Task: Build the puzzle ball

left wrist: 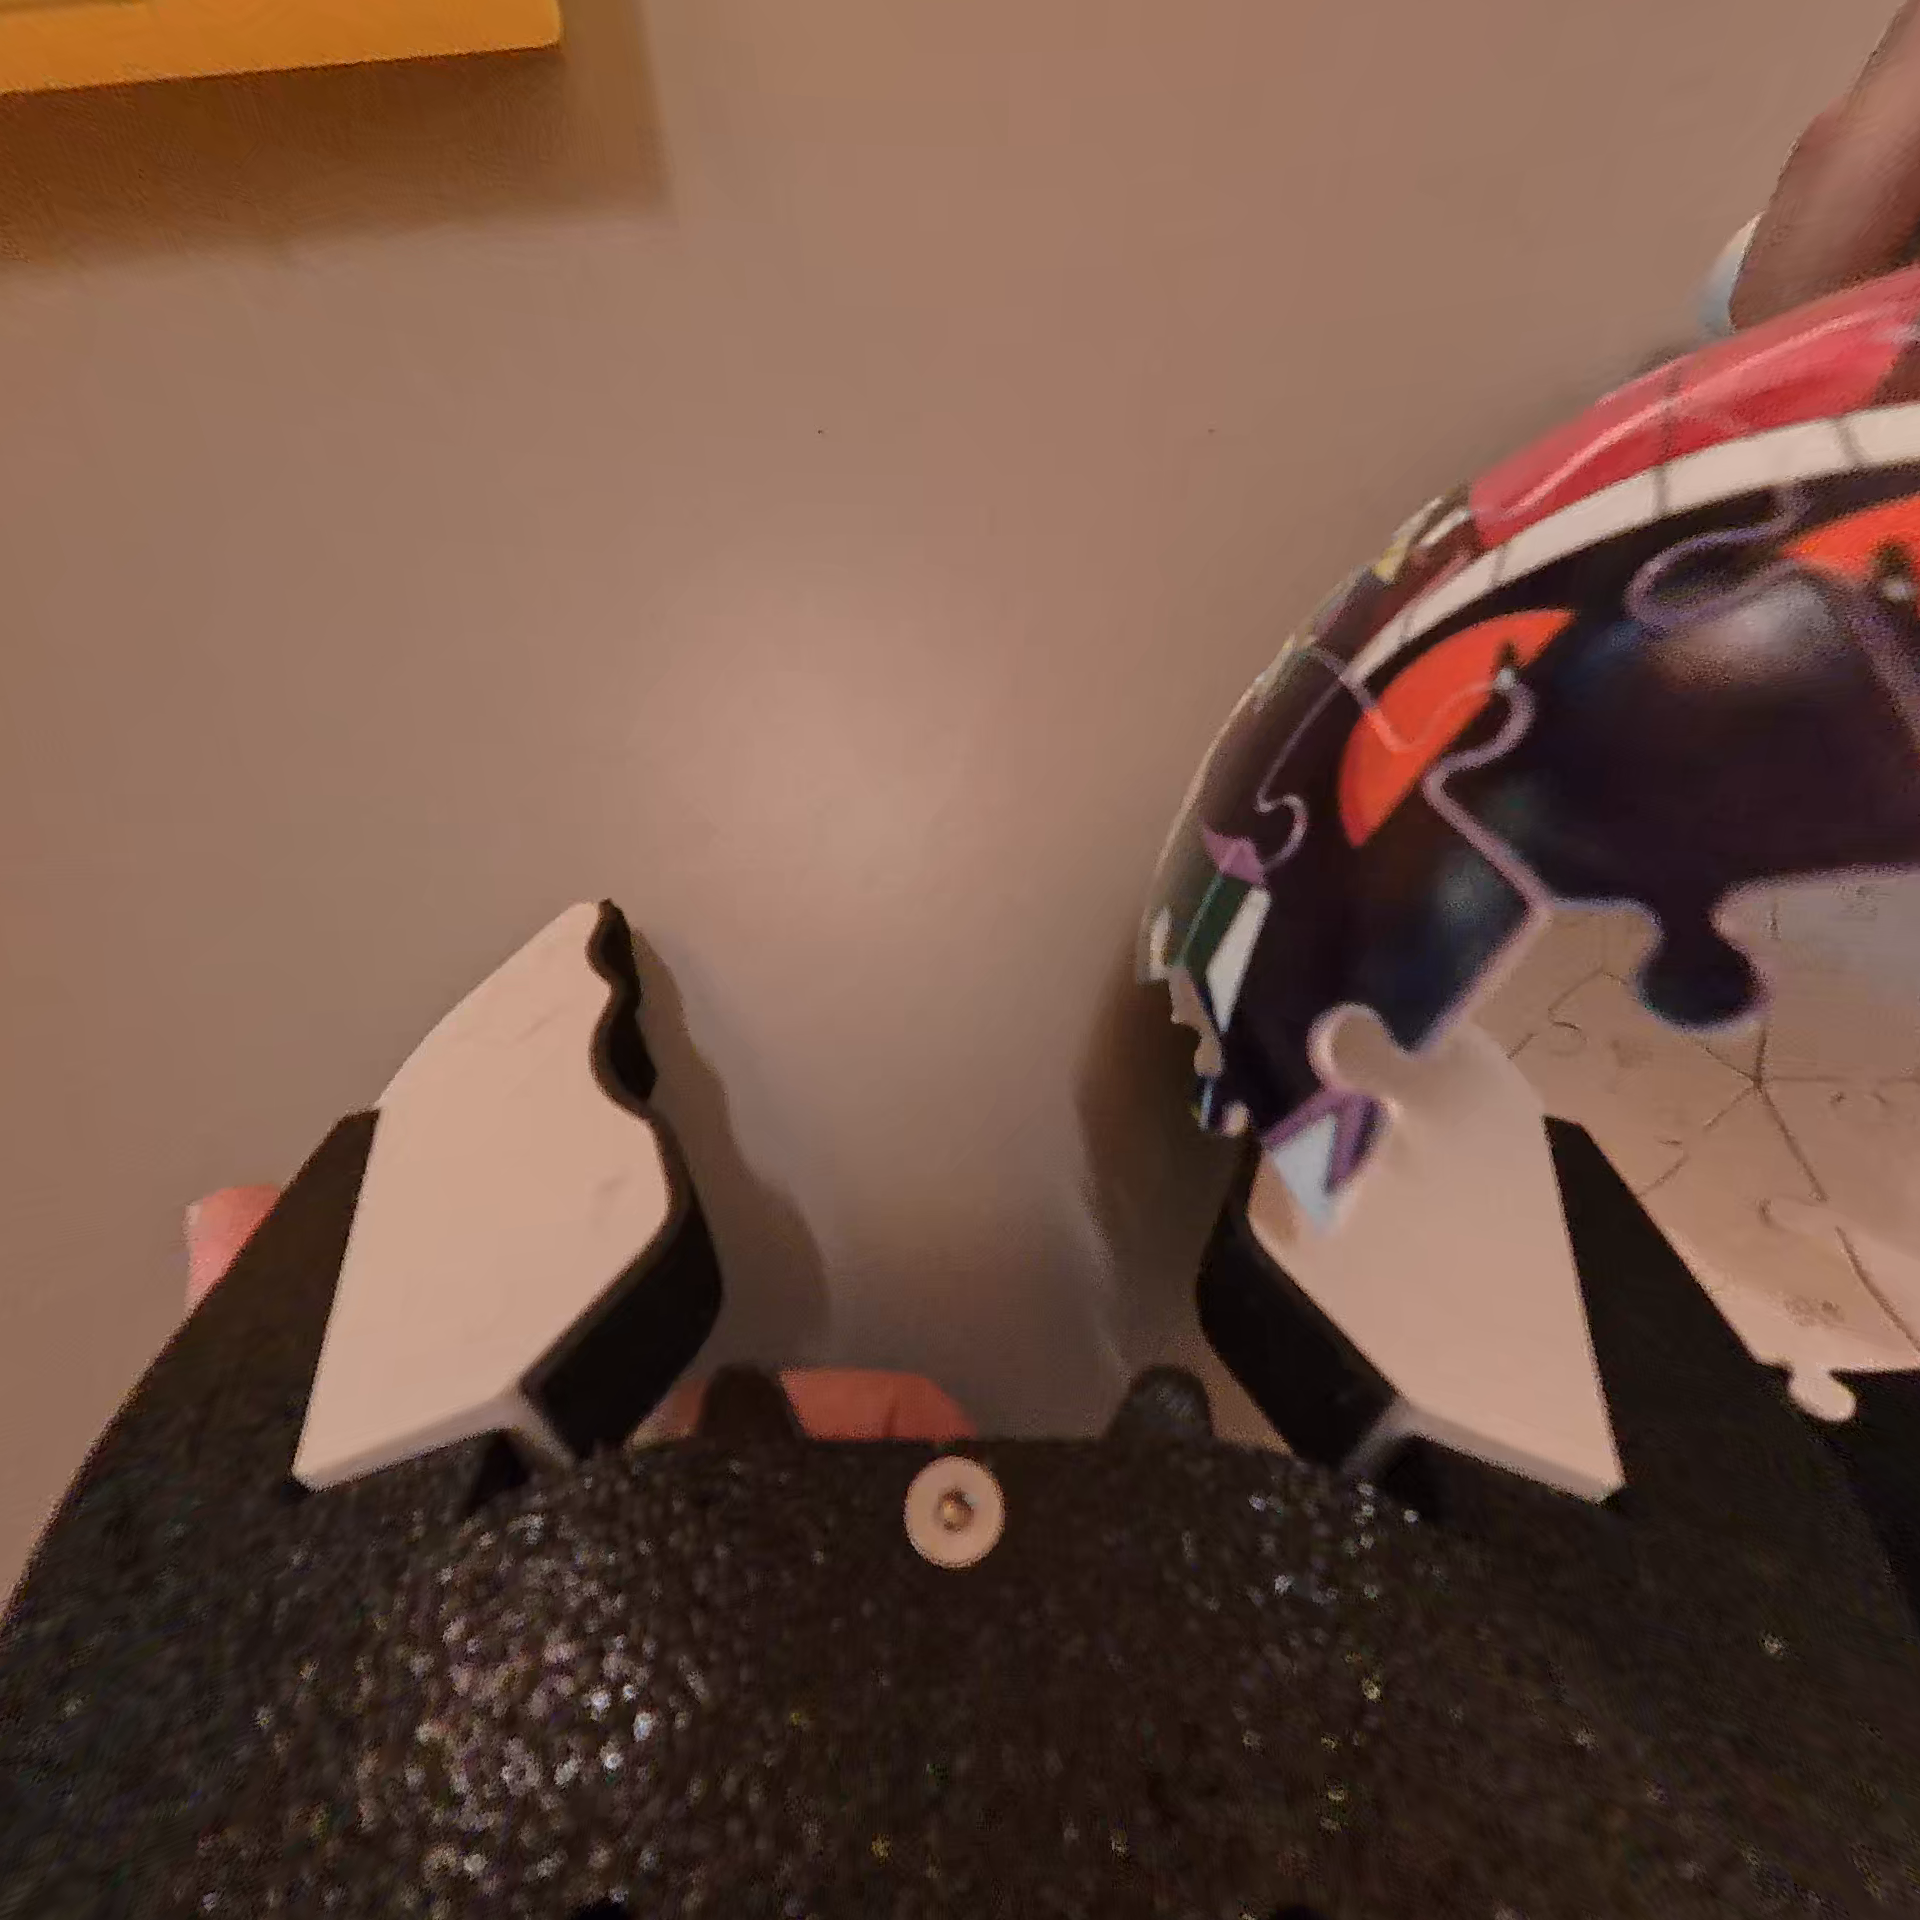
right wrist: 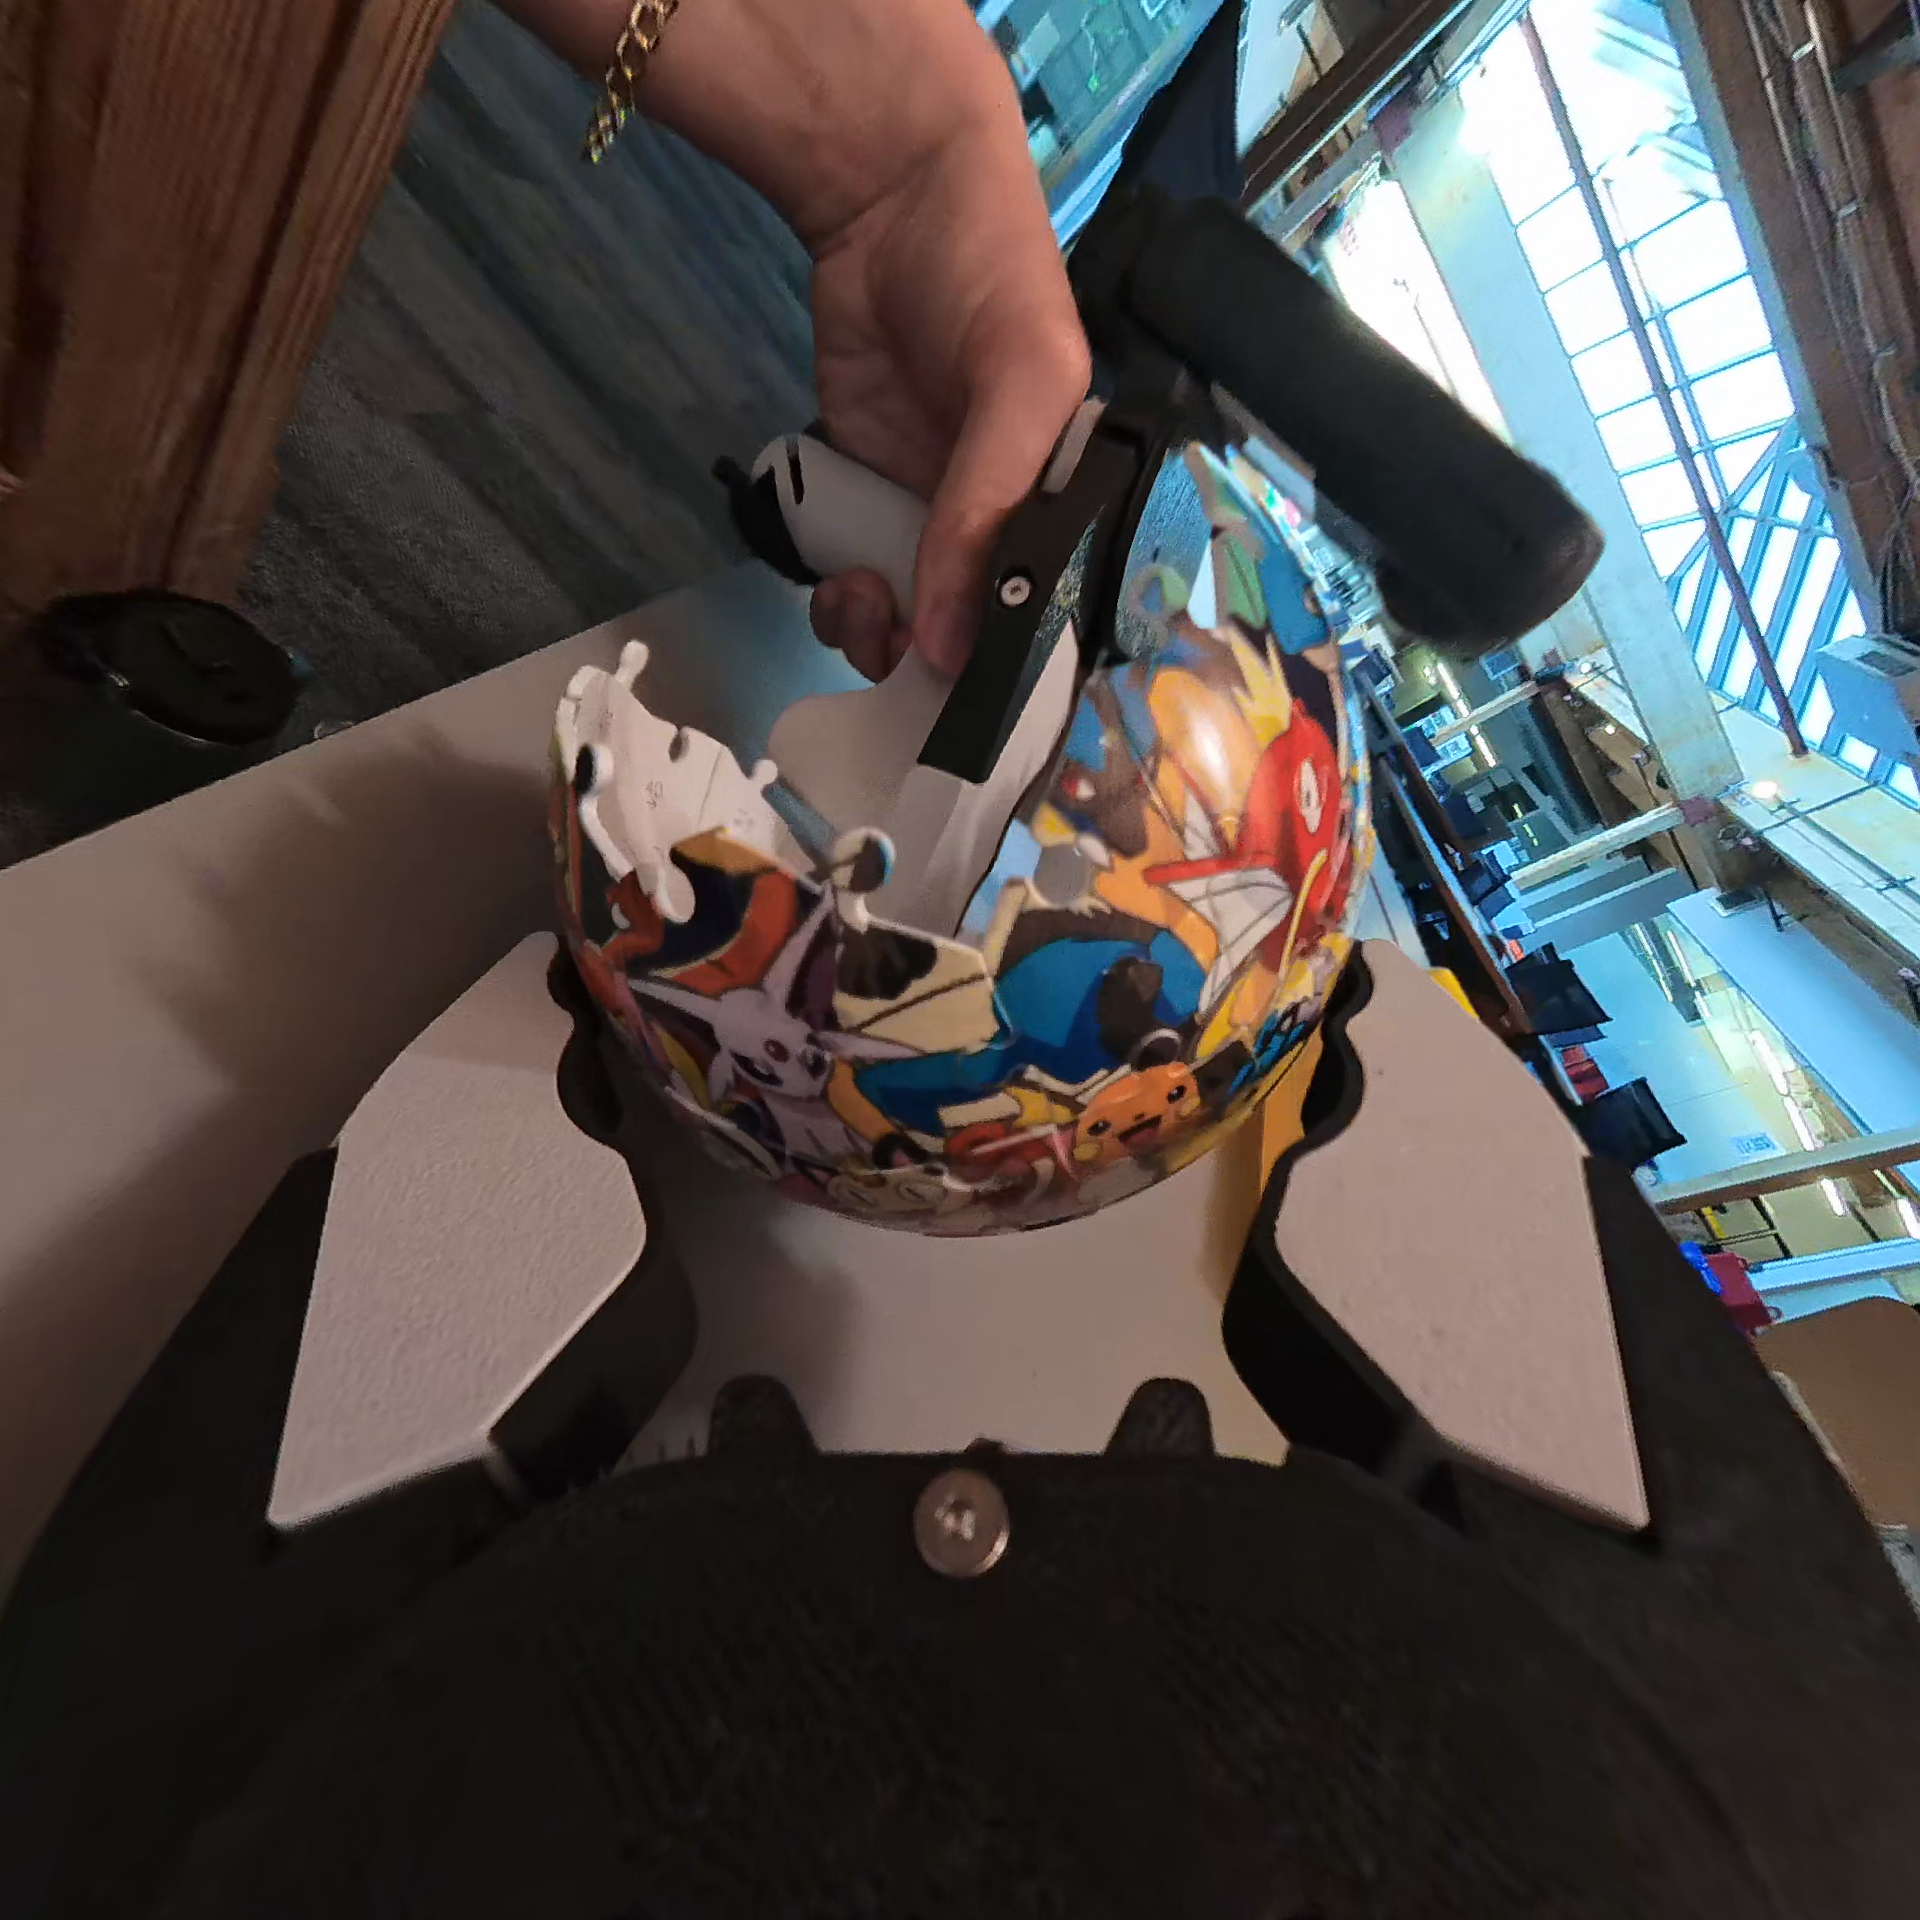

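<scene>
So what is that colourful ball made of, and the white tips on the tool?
The puzzle ball looks like thin, rigid plastic: curved interlocking pieces, glossy print outside with a sheen, plain matt white inside. It could be coated card; the pictures leave that open. The white tips of the right tool look like smooth matt plastic plates fixed on black, grainy, probably printed plastic fingers.

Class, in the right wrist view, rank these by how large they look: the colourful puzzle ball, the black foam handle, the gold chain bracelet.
1. Colourful puzzle ball, largest.
2. Black foam handle; it may sit at a different distance from the camera, so true size is unsure.
3. Gold chain bracelet, smallest, partly cut off.
</scene>
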A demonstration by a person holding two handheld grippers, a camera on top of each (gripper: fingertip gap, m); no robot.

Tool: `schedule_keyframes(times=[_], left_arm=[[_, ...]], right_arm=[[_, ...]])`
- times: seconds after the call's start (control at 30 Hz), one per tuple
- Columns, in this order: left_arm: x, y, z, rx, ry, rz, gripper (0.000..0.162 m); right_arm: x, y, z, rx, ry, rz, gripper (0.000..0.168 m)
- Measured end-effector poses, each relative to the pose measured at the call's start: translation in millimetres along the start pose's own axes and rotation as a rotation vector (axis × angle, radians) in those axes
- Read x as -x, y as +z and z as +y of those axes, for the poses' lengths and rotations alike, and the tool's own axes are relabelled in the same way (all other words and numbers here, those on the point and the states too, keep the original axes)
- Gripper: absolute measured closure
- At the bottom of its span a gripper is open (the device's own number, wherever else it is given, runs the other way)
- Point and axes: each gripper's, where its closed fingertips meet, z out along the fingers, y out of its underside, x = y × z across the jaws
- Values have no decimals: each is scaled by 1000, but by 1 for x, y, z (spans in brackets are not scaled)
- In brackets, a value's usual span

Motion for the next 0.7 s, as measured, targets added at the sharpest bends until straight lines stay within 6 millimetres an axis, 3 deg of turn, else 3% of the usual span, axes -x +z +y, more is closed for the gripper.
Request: schedule_keyframes(times=[0.03, 0.3, 0.53, 0.7], left_arm=[[3, -3, 0, 0, 0, -18, 50], [4, -6, 19, 88, 2, -85, 62], [1, -7, 16, 76, -51, -83, 65], [-3, -8, 9, 15, -167, -61, 57]], right_arm=[[0, 0, 1, 10, 2, -6, 37], [3, 0, 9, 130, -23, -82, 36], [3, 0, 9, 170, -58, -122, 37], [4, 3, 7, 186, -104, -134, 37]])
